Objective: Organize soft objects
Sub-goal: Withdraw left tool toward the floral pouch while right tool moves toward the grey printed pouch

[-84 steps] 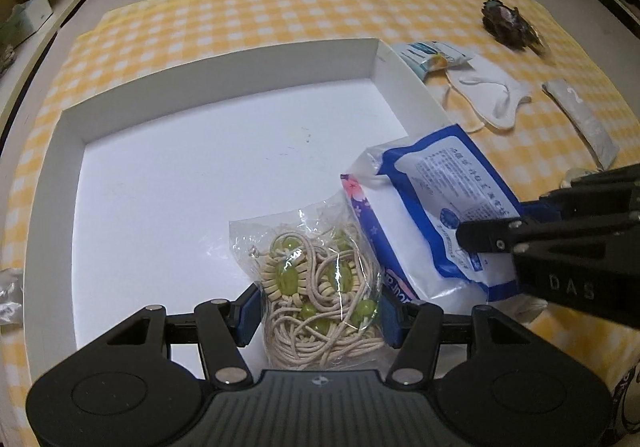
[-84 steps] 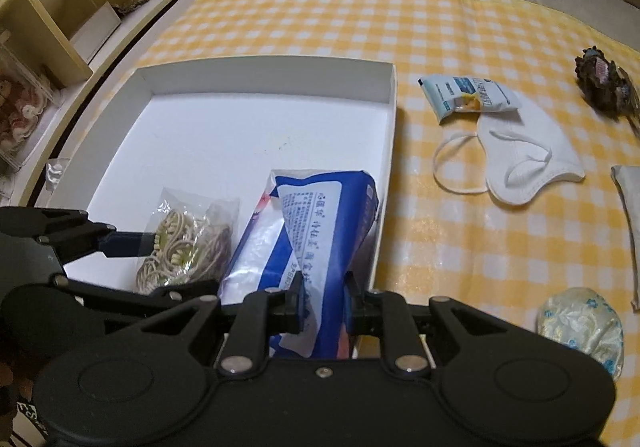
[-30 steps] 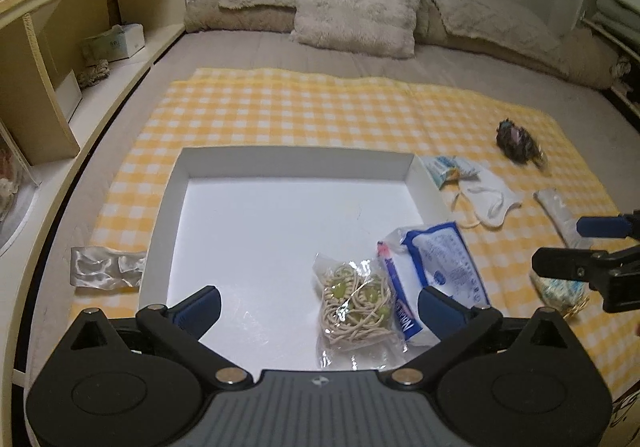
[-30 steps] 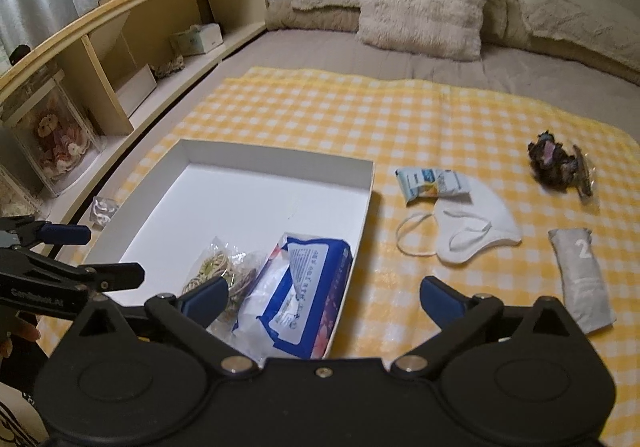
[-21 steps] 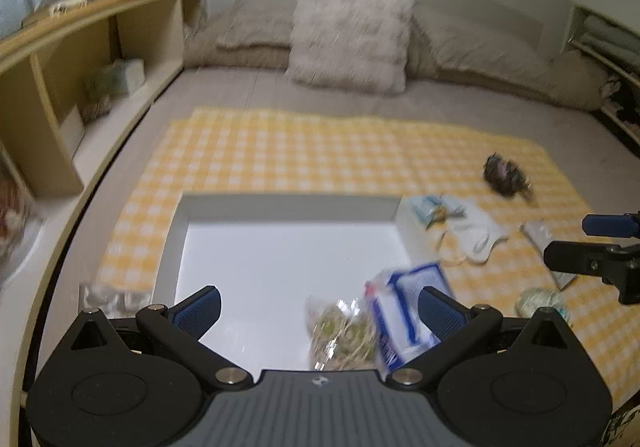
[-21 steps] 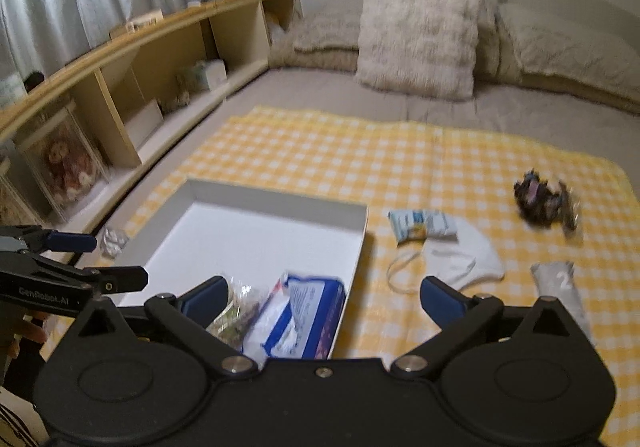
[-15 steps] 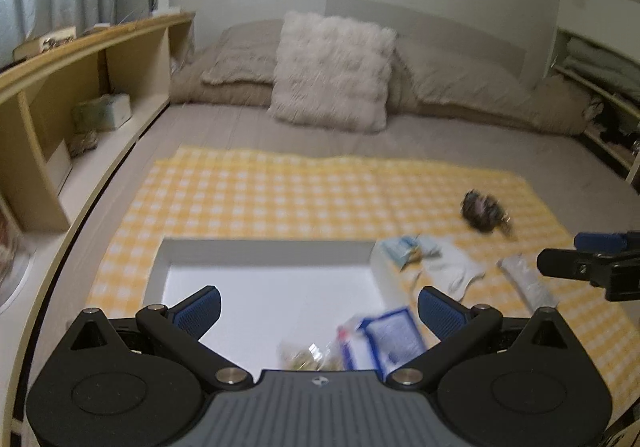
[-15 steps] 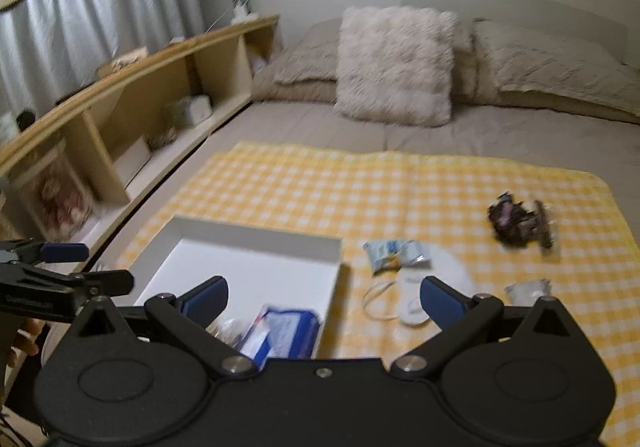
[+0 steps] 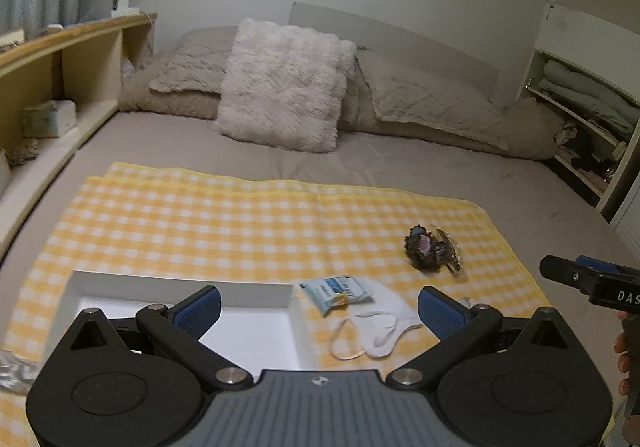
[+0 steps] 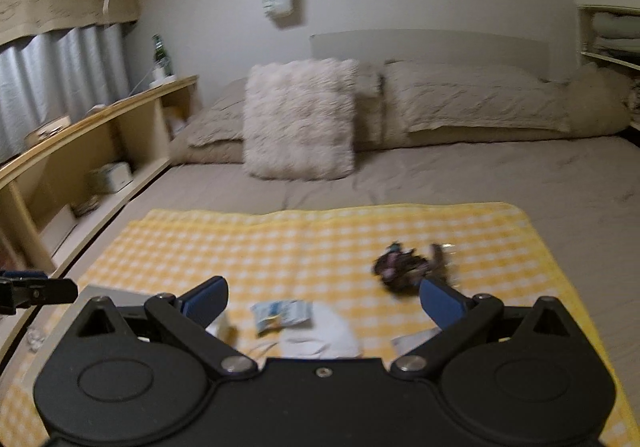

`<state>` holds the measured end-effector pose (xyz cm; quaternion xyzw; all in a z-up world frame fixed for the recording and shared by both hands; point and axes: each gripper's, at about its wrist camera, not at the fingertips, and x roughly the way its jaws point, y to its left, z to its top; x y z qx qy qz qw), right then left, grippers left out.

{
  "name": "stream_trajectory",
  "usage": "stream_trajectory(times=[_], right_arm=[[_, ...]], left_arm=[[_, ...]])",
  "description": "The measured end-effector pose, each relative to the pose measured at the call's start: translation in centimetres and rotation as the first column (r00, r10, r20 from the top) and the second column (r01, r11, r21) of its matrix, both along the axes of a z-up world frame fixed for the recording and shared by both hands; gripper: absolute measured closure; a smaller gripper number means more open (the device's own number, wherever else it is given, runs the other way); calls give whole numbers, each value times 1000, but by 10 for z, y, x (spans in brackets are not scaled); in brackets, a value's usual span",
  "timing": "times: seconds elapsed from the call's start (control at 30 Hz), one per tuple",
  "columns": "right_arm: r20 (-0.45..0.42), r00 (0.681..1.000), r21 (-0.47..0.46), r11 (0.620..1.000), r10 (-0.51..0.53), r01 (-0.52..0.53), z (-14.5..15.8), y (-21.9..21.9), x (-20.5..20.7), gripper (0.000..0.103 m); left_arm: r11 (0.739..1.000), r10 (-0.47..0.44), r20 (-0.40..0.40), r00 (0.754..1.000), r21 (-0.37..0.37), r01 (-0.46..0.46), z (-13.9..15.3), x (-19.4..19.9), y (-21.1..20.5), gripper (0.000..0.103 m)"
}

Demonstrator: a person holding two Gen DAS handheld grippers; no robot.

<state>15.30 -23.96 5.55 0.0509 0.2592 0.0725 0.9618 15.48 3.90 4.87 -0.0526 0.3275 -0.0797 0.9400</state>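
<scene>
Both grippers are open, empty and held high above the yellow checked cloth [image 9: 240, 223]. My left gripper [image 9: 318, 305] looks over the far wall of the white box [image 9: 180, 283]; the box's contents are hidden behind it. On the cloth lie a blue-and-white packet [image 9: 338, 289], a white face mask [image 9: 380, 331] and a dark scrunchie bundle [image 9: 430, 247]. My right gripper [image 10: 322, 297] sees the packet [image 10: 282, 313], the mask [image 10: 320, 339] and the dark bundle [image 10: 404, 267], all blurred. The right gripper also shows at the right edge of the left wrist view [image 9: 592, 281].
The cloth lies on a grey bed with a fluffy white pillow [image 9: 282, 87] and grey pillows at the head. A wooden shelf unit [image 9: 52, 79] runs along the left side. A silver wrapper [image 9: 12, 371] lies left of the box.
Both grippers let go of the bead bag and the blue tissue pack in the box, opened wide, then rose and tilted up, so the box drops out of sight.
</scene>
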Motion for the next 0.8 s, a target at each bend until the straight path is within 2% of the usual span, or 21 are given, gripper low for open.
stream_trajectory(times=[0.2,0.33,0.47,0.57,0.67,0.8], right_arm=[[-17,995,-2,995,-99,99,-14,-37,15,0],[-20,991,-45,991,-131,130,-28,-54,24,0],[-46,991,-90,989,-124,120,-47,-64,34,0],[-86,991,-97,991,-101,93,-61,-71,46,0],[-134,986,-101,991,-102,88,-74,-76,58,0],[-184,977,-105,990,-109,90,-92,-81,74,0]], left_arm=[[1000,-19,-37,999,-1,19,-19,27,-32,0],[995,-101,-64,993,14,103,-35,37,-58,0],[985,-166,-139,976,18,170,-59,43,-90,0],[980,-197,-242,950,-45,192,-83,49,-112,0],[972,-233,-344,910,-100,211,-107,52,-136,0],[968,-250,-417,874,-91,233,-136,50,-166,0]])
